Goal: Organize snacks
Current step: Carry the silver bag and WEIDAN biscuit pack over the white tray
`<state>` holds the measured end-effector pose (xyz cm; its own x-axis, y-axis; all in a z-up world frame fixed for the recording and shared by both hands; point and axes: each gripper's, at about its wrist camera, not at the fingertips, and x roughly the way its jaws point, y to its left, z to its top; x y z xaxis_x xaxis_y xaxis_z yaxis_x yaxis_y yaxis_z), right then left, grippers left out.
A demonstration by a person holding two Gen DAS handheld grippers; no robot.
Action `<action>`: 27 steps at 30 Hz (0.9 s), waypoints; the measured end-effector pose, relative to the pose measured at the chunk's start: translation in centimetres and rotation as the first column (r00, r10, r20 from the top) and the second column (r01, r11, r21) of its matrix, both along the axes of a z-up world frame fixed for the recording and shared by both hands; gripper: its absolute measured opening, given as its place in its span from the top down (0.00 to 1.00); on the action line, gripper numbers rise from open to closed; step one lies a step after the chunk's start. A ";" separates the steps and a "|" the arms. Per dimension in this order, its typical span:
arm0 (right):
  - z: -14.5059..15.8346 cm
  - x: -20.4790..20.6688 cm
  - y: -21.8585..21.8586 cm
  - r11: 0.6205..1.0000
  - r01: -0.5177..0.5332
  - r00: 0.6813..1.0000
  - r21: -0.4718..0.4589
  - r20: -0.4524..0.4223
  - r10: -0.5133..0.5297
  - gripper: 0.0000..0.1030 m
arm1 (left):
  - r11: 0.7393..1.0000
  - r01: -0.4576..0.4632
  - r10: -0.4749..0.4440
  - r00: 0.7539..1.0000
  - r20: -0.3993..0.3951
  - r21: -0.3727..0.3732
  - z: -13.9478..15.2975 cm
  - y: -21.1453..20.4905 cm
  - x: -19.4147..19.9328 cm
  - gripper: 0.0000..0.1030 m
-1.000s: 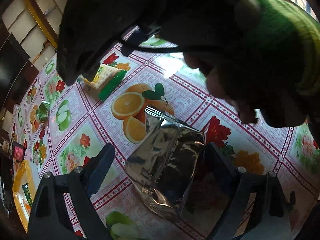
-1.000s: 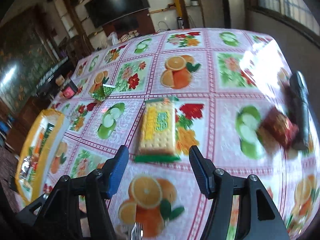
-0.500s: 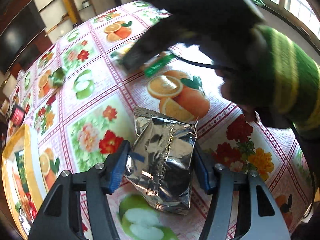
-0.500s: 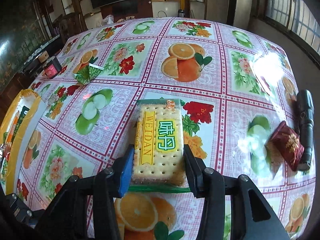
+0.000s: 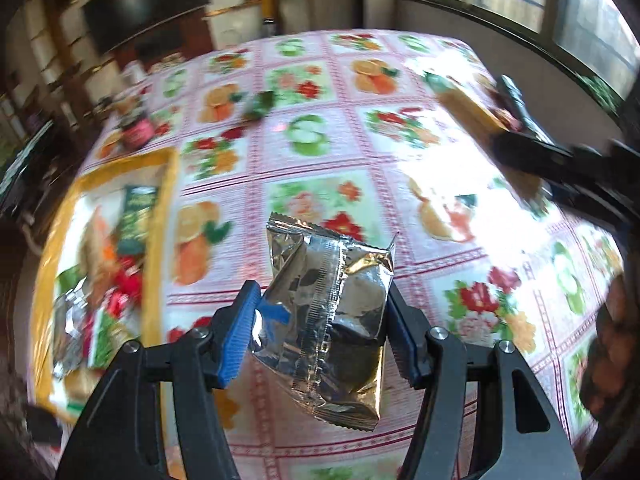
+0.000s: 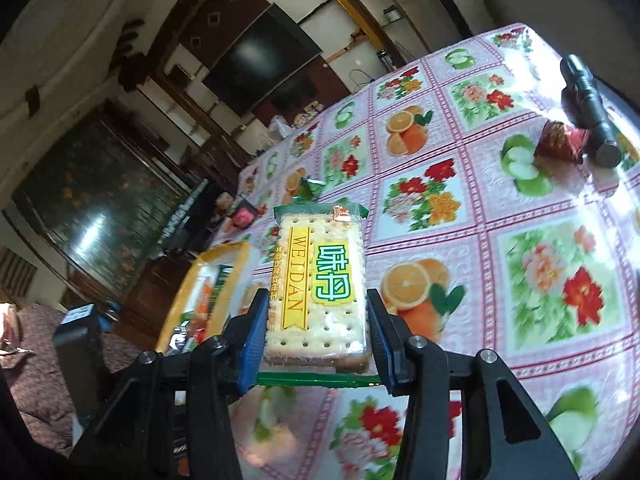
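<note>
Dim living room, fruit-print desk (image 5: 320, 148) under both views. Silver packet (image 5: 332, 312) pinched upright between left gripper (image 5: 322, 332) fingers, off the desk. Cracker packet (image 6: 318, 288) clamped lengthwise in right gripper (image 6: 316, 336). Yellow tray (image 5: 162, 216), already holding several snacks, lay to the left, nearer the left hand.

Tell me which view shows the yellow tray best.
Left wrist: the tray shows whole, snacks inside, though blurred. Right wrist shows only a narrow slice of it, partly hidden behind the cracker pack.
</note>
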<state>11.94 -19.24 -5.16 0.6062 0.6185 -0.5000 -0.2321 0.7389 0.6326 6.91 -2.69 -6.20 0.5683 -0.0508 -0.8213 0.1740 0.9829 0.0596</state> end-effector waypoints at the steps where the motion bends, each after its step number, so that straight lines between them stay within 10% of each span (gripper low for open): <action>1: 0.2 -0.5 0.5 1.000 -0.008 1.000 0.019 0.005 0.008 0.55 | 0.999 -0.035 0.035 0.999 0.011 -0.003 0.4 0.8 -0.4 0.40; 27: -0.4 -2.4 11.1 0.980 -0.195 0.980 0.051 -0.020 0.196 0.55 | 0.922 -0.385 0.386 0.913 0.135 -0.031 2.8 14.1 -4.2 0.40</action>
<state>9.57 -8.17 -5.56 0.4592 0.7477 -0.4796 -0.3529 0.6490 0.6739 2.68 11.40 -3.41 0.6502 0.1922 -0.7350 -0.2281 0.9722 0.0525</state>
